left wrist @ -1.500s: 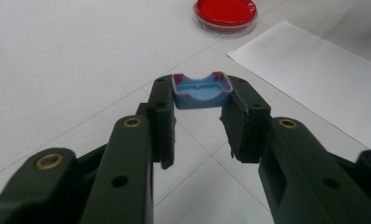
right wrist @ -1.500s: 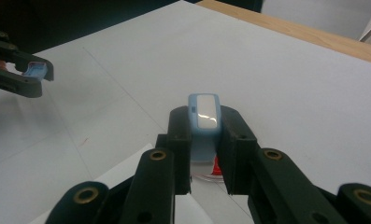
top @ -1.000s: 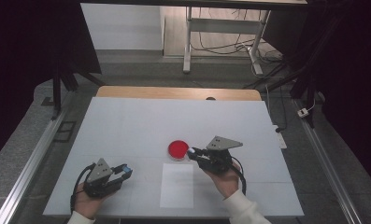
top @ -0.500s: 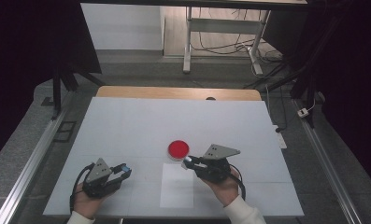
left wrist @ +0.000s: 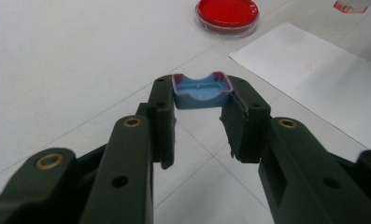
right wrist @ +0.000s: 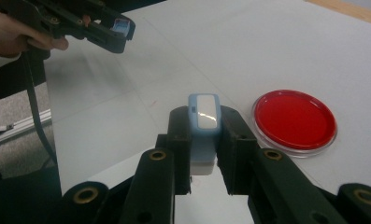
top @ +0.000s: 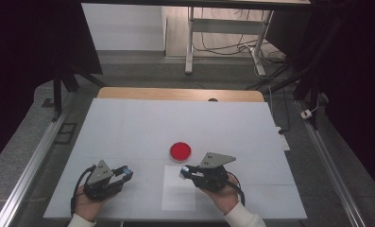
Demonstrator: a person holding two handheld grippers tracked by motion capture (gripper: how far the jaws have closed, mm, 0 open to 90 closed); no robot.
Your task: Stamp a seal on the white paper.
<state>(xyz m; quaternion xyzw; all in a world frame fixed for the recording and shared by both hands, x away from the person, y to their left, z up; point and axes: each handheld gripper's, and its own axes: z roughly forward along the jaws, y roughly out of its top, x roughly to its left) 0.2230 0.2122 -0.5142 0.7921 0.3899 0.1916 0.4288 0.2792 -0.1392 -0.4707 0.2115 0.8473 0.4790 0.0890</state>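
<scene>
left gripper (top: 123, 171): low over the near left of the desk (top: 128, 127), jaws closed on a small blue cap (left wrist: 201, 91) with a reddish rim, held by its two sides at the jaw tips
right gripper (top: 187, 171): near middle of the desk, over the far edge of the paper, jaws closed on a pale blue block (right wrist: 203, 126) with a white top face; the block stands up between the jaws
cap: clear of the desk in the left gripper view, open hollow side facing the camera
dish (top: 180, 151): round, red, clear-rimmed, flat on the desk just beyond the right gripper, touching neither gripper
paper (top: 178, 198): white sheet flat on the desk between the two hands, nearer the right one; dish lies just past its far edge
between grippers: bare white desk, well apart; nothing stands between cap and block
around: wooden strip (top: 175, 93) along the far desk edge, metal rails (top: 29, 165) at both sides, a stand's legs and cables on the floor beyond
</scene>
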